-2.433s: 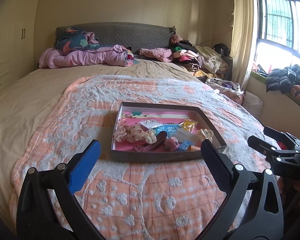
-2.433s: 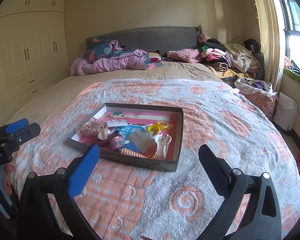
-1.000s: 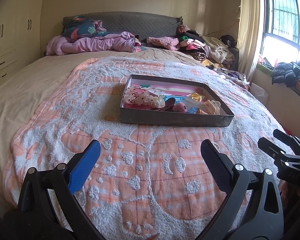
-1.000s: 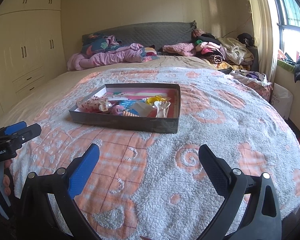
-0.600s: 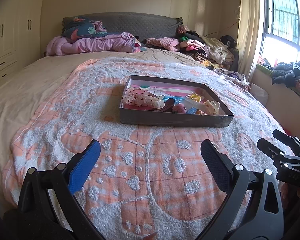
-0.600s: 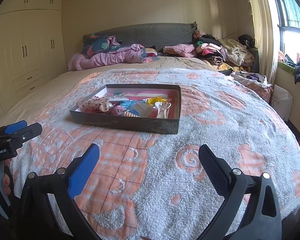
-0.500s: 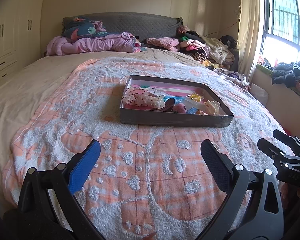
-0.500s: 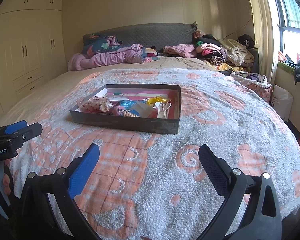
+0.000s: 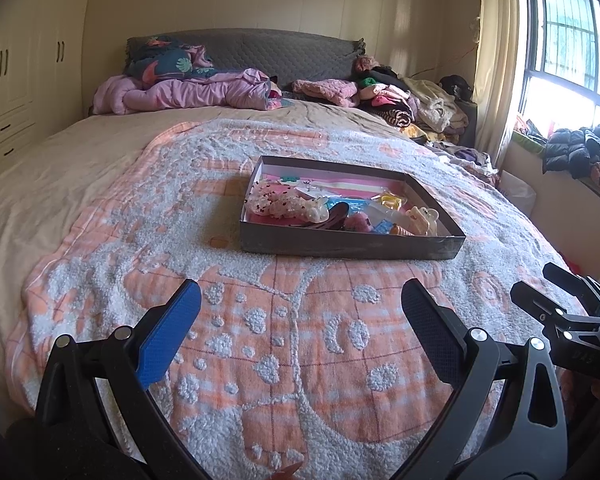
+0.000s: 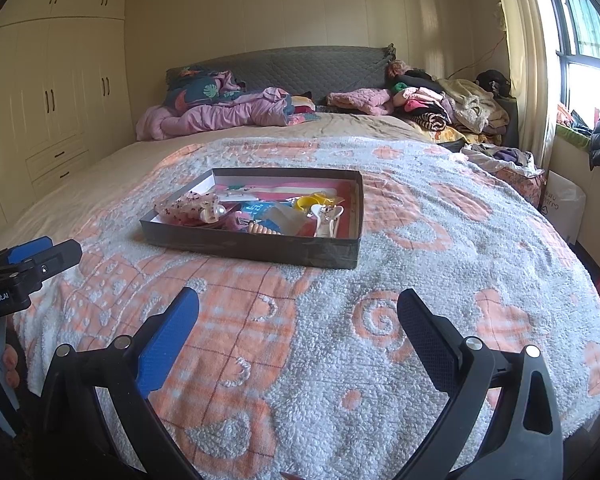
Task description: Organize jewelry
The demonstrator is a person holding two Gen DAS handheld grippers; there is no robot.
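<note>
Left wrist view. The left tongs point(image 9: 300, 300) are filling the lower half of the frame, spread wide and gripping nothing. The box point(image 9: 352, 246) is sitting right of centre on the blanket point(image 9: 112, 240) of the bed point(image 9: 40, 172). Lying in it in a loose heap are a spotted scrunchie point(image 9: 270, 202), a cream claw clip point(image 9: 422, 216), a dark hair clip point(image 9: 334, 214), a pink puff point(image 9: 358, 222), and a yellow piece point(image 9: 392, 200). The right tongs point(image 9: 540, 288) are showing at the right edge, also parted and empty.

Right wrist view. The right tongs are occupying the bottom of the frame, jaws wide apart. The box is lying just left of centre, with the claw clip at its near right corner and the scrunchie at its left end. The left tongs are sitting at the left edge.

Handling note. Both tongs are hanging well short of the box, so the scene is fitting either a reach about to start or a pull-back after sorting. For any pick, closing on one piece only, coming from above over the box wall, is looking wisest; the pieces are overlapping and likely to snag on each other.
</note>
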